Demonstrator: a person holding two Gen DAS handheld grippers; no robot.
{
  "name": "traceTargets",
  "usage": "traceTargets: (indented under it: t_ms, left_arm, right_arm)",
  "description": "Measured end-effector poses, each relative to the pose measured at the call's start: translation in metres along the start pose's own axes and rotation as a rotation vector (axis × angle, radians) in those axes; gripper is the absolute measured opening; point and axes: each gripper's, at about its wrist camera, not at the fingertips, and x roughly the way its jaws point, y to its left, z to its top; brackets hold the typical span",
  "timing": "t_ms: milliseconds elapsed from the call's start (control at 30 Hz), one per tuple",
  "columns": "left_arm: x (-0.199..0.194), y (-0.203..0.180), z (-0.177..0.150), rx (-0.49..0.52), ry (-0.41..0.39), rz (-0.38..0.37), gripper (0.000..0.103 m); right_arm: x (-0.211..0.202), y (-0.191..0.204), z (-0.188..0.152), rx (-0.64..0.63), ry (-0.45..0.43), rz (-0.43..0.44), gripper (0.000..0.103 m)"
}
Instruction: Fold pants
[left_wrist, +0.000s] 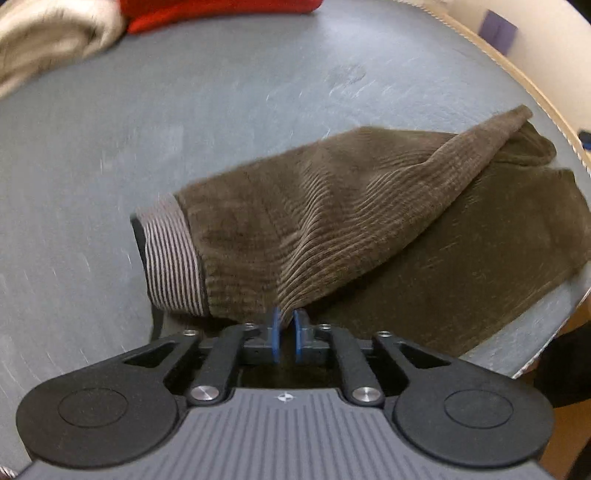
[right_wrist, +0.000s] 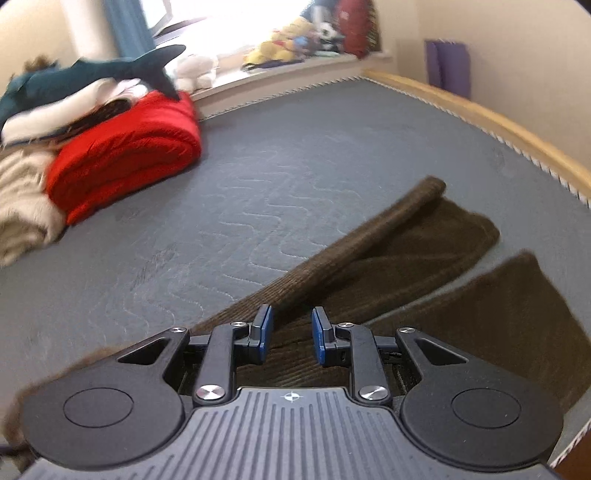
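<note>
Brown corduroy pants (left_wrist: 332, 206) lie on the grey mattress (left_wrist: 184, 122), with a striped lining (left_wrist: 171, 254) turned out at the waist end. My left gripper (left_wrist: 286, 325) is shut on a pinched ridge of the pants fabric and lifts it a little. In the right wrist view the pants (right_wrist: 406, 266) lie with both legs stretching away, one leg edge rolled up. My right gripper (right_wrist: 289, 332) is open just above the cloth, with nothing between its blue pads (right_wrist: 264, 332).
A folded red blanket (right_wrist: 125, 155), cream and white bedding (right_wrist: 22, 206) and a plush shark (right_wrist: 92, 72) sit at the far left. A wooden bed rail (right_wrist: 498, 122) runs along the right edge. Stuffed toys (right_wrist: 295, 40) line the windowsill.
</note>
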Motion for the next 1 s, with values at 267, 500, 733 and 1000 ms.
traceTargets:
  t_ms: [267, 500, 733, 1000]
  left_arm:
    - [-0.005, 0.021, 0.014, -0.189, -0.006, -0.199, 0.037]
    - [0.009, -0.026, 0.02, 0.037, 0.013, -0.098, 0.055]
    - [0.033, -0.052, 0.026, 0.269, 0.017, 0.105, 0.071]
    - [0.046, -0.058, 0.022, 0.354, 0.029, 0.154, 0.071]
  right_arm:
    - [-0.002, -0.034, 0.003, 0.152, -0.019, -0.013, 0.024]
    - [0.017, -0.065, 0.018, 0.303, -0.033, 0.044, 0.027]
    - [0.079, -0.086, 0.03, 0.466, 0.039, 0.112, 0.033]
    - [0.148, -0.092, 0.044, 0.521, 0.033, 0.04, 0.05]
